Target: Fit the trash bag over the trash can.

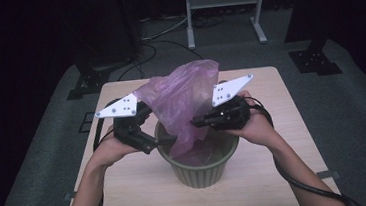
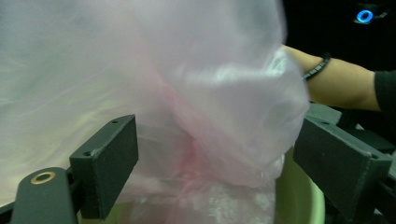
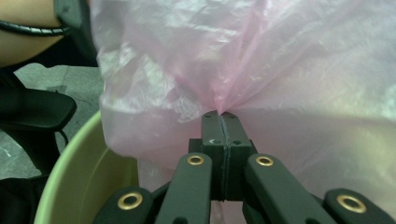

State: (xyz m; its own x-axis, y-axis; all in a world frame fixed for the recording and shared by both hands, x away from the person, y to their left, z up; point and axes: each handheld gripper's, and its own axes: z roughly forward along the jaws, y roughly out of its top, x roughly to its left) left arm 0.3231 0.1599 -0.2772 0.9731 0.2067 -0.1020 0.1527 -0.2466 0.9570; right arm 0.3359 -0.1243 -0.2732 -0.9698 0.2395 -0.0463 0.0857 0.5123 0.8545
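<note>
R gripper [image 3: 221, 116] fingers pressed together, pinching a fold of the pink bag [image 1: 183, 100], which billows above the green bin [image 1: 201, 174] on the bench [image 1: 277, 175]. L gripper [image 2: 210, 154] fingers spread w/ film between, not gripping. Best: close L on the bag's edge, then pull the mouth apart over the rim.

Light wooden table [image 1: 128, 188] — a green ribbed bin [image 1: 202, 174] stands on it.

A translucent pink bag [image 1: 183, 100] sits in a plain olive-green bin [image 1: 202, 174].
</note>
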